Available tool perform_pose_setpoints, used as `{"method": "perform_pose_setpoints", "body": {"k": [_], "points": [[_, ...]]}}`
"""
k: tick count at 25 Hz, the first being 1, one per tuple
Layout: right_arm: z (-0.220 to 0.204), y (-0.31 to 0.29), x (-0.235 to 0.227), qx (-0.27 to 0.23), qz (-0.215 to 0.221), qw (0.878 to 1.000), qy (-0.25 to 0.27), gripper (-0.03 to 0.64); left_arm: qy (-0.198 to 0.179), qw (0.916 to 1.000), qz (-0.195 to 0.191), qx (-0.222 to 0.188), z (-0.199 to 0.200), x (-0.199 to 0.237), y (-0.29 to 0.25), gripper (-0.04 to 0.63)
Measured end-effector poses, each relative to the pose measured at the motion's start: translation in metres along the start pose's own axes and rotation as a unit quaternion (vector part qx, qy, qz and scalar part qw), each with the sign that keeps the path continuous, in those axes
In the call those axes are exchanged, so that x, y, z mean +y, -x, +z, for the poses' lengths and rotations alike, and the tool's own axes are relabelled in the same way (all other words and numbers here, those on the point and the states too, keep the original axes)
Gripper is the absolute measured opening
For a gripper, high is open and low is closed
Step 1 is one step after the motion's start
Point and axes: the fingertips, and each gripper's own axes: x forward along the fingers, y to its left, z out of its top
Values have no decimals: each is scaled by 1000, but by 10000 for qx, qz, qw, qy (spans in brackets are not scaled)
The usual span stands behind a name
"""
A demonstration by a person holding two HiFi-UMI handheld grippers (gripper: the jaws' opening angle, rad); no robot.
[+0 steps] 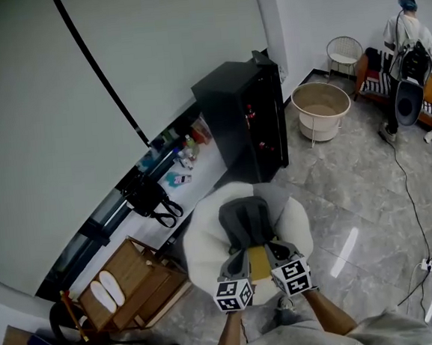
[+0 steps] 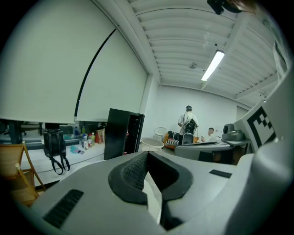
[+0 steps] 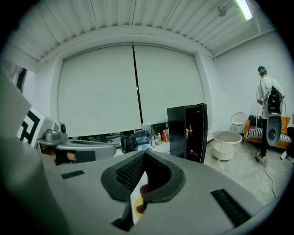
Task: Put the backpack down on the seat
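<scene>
A dark grey backpack with a yellow panel hangs over a round white seat in the middle of the head view. My left gripper and right gripper sit side by side at the pack's near edge, both shut on it. In the left gripper view the jaws are pressed together on a thin pale layer. In the right gripper view the jaws pinch a white and yellow layer. The underside of the pack is hidden.
A black cabinet stands just beyond the seat. A beige tub is to its right. A wooden rack with white slippers is at the left. A black handbag hangs on the window ledge. A person stands far right; cables and a power strip lie on the floor.
</scene>
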Motion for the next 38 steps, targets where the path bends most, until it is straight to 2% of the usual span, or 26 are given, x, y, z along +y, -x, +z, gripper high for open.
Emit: {"method": "perform_pose_setpoints", "body": {"k": [12, 18, 28, 38], "points": [[-56, 89, 117, 125, -302, 9995, 50, 28, 132, 9993, -320, 104, -52, -18, 144, 31], [-59, 144, 171, -63, -310, 9994, 116, 28, 22, 9991, -403, -96, -59, -39, 214, 31], [-85, 215, 226, -21, -417, 9991, 73, 28, 6, 9983, -569, -103, -86, -76, 293, 31], [-87, 256, 235, -21, -420, 9989, 223, 28, 101, 9976, -616, -306, -81, -102, 322, 31]]}}
